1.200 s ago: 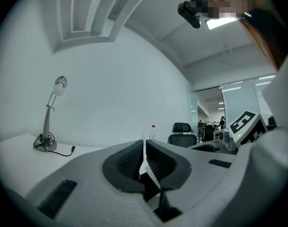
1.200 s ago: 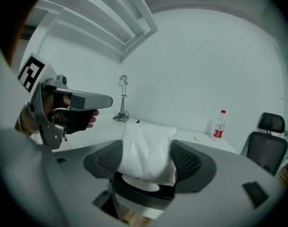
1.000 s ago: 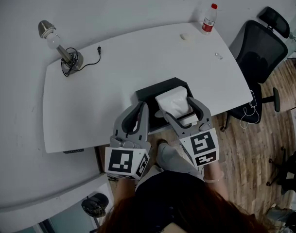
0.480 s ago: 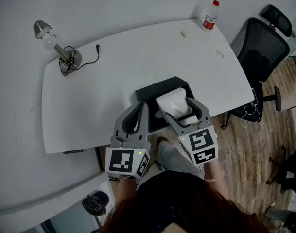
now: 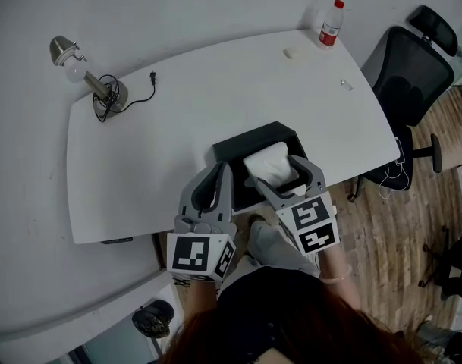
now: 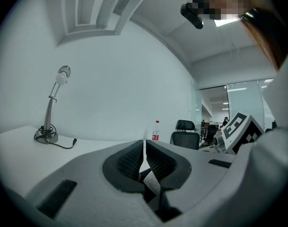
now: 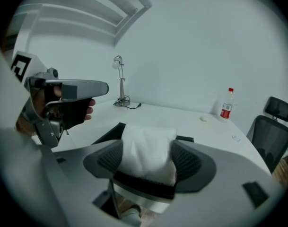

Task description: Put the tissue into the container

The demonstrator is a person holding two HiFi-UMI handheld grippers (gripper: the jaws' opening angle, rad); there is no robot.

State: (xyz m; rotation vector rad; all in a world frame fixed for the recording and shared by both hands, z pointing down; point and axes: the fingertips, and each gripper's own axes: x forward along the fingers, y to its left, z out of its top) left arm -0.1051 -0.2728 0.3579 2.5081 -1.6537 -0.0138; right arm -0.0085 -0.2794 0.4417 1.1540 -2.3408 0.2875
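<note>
The black rectangular container (image 5: 237, 145) near the front edge of the white table (image 5: 162, 127) has the soft white tissue pack (image 5: 270, 160) over its right half, squeezed between the right gripper's (image 5: 276, 171) jaws. The left gripper (image 5: 224, 167) is pinched closed on nothing, right beside the container. The red-capped clear bottle's (image 5: 331, 23) label is too small to read. A silver desk lamp (image 5: 85, 68) sits far left.
</note>
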